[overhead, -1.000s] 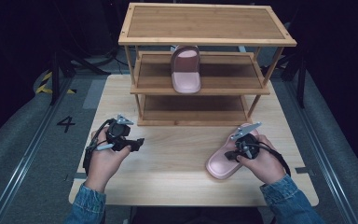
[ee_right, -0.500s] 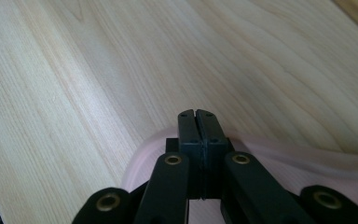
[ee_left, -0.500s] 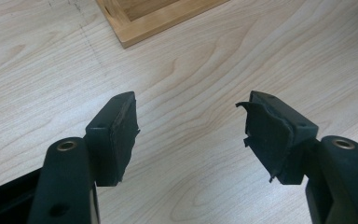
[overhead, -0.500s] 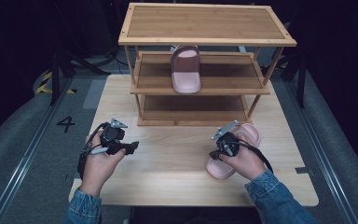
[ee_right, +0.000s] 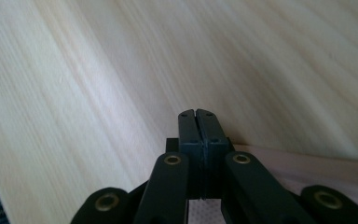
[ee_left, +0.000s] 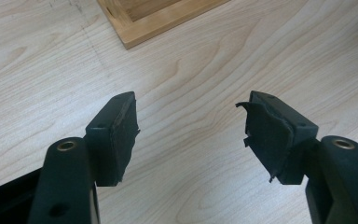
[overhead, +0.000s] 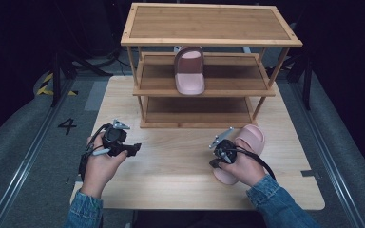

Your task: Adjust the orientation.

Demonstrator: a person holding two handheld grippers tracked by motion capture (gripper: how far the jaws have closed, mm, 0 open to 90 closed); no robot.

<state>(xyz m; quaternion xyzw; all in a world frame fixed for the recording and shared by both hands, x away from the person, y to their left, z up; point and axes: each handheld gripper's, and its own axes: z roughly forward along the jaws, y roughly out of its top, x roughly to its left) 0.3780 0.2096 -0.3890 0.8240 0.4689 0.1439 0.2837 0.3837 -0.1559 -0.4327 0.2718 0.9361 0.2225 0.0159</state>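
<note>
One pink slipper (overhead: 189, 71) stands on the middle shelf of the wooden rack (overhead: 209, 23). Its pair (overhead: 249, 140) lies on the table at the right, partly under the person's right hand. My right gripper (overhead: 214, 164) rests over that slipper's near end, jaws shut together with nothing between them (ee_right: 196, 114); the pink slipper (ee_right: 307, 168) shows just below the jaws. My left gripper (overhead: 135, 148) hovers over bare table at the left, open and empty (ee_left: 189, 126), pointing toward the rack's bottom corner (ee_left: 154, 18).
The rack's lowest shelf (overhead: 197, 111) sits on the light wooden table (overhead: 171, 185). Dark floor with a rail and a painted "4" (overhead: 67, 126) lies to the left.
The right hand and its shut gripper have slid left over the table slipper. The left hand has barely moved.
</note>
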